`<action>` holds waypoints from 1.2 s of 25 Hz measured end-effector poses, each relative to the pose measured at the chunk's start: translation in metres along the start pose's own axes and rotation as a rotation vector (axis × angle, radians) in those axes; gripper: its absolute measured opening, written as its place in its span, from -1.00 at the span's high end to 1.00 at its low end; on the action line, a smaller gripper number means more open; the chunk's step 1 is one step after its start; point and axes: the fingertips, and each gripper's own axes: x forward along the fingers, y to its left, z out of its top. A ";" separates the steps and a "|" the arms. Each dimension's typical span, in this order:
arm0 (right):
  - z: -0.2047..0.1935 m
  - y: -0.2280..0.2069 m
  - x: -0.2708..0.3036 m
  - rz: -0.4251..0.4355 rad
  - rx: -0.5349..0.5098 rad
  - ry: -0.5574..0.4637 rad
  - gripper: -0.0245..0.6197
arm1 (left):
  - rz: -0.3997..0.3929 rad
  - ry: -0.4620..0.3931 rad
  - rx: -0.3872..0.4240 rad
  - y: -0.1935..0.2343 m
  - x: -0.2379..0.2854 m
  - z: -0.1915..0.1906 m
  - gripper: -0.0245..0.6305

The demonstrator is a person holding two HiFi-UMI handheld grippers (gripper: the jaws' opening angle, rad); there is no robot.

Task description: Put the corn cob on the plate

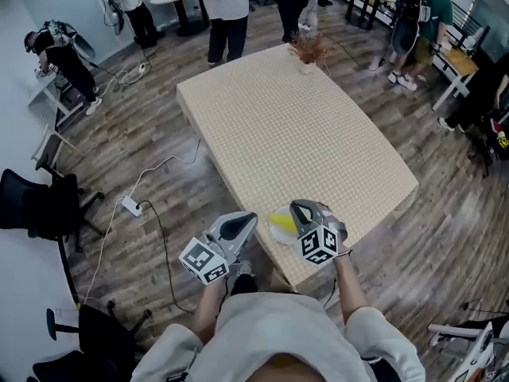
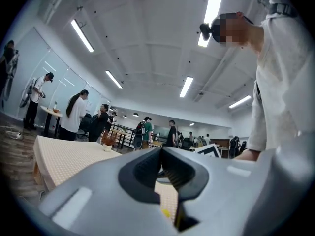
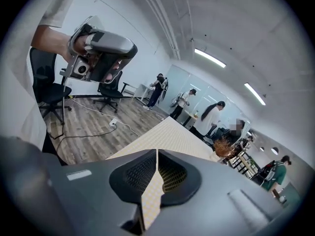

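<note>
A yellow corn cob [image 1: 280,220] lies on a white plate [image 1: 278,235] at the near edge of the beige table [image 1: 302,134]. Both grippers hang above this edge, one on each side of the plate. My left gripper [image 1: 252,218] is shut with nothing between its jaws; in the left gripper view its tips [image 2: 161,150] meet, and a bit of yellow corn [image 2: 166,212] shows below them. My right gripper [image 1: 294,207] is shut and empty too, with its tips [image 3: 156,152] closed over the table. The right gripper view also catches the left gripper [image 3: 98,53] held in a hand.
A small vase of dried flowers [image 1: 306,52] stands at the table's far edge. A power strip [image 1: 131,207] with cables lies on the wood floor to the left, near black chairs [image 1: 40,205]. Several people stand around the room's far side.
</note>
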 end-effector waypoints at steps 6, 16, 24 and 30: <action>0.016 -0.028 -0.025 -0.110 -0.017 -0.069 0.92 | 0.014 -0.038 0.073 -0.025 0.006 0.022 0.90; 0.037 -0.049 -0.063 -0.142 0.174 -0.218 0.92 | 0.053 -0.040 0.130 -0.055 0.011 0.030 0.90; 0.035 -0.050 -0.096 -0.191 0.511 -0.313 0.92 | 0.018 -0.007 0.121 -0.072 -0.003 0.021 0.90; 0.036 -0.023 -0.119 -0.253 0.547 -0.271 0.93 | -0.060 -0.032 0.113 -0.081 -0.023 0.023 0.90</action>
